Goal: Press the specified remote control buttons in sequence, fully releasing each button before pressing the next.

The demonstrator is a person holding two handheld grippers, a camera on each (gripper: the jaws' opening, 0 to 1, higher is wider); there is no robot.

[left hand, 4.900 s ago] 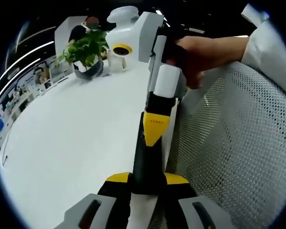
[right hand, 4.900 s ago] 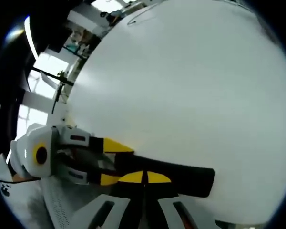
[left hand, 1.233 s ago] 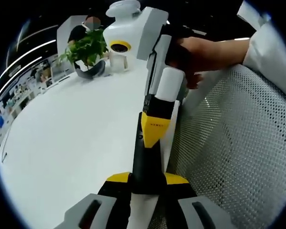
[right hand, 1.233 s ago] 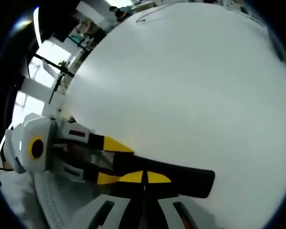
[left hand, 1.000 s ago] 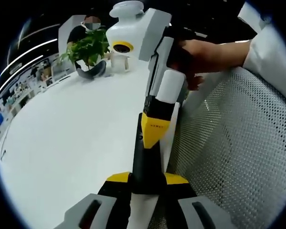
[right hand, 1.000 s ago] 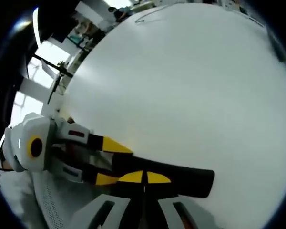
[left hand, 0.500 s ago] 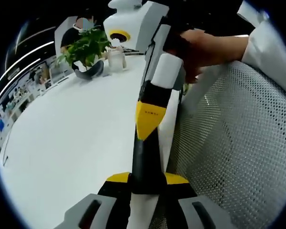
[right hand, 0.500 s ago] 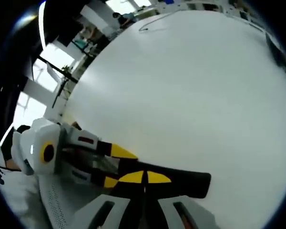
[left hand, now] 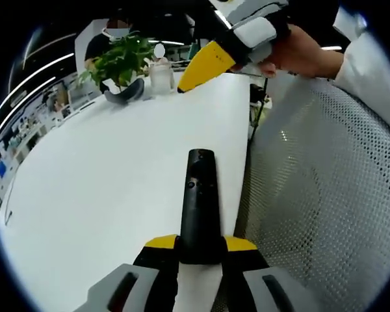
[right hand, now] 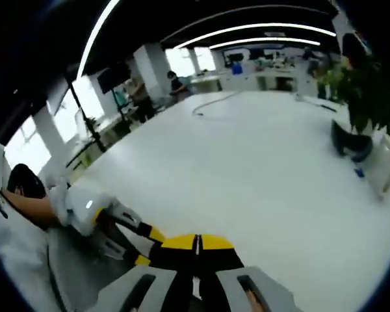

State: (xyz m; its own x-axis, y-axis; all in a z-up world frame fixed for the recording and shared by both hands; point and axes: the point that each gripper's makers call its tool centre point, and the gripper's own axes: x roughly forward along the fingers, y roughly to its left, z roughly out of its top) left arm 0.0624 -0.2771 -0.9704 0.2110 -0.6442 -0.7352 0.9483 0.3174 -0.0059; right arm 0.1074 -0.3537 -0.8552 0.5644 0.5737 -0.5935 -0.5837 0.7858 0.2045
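Left tool (left hand: 200, 244) is clamped on the near end of the black remote (left hand: 199, 195), which lies on the white table (left hand: 97, 188) by its right edge, long axis running straight away from the tool, buttons up. Right tool (left hand: 205, 65): lifted clear above the remote's far end, yellow tips together, nothing held. It's the presser, so the next press likely comes straight down from there. Beyond: potted plant (left hand: 120, 62), small jar (left hand: 161, 75). No legible writing on the remote.

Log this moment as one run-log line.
left gripper: shut on remote | right gripper: shut, lifted off remote | table: white
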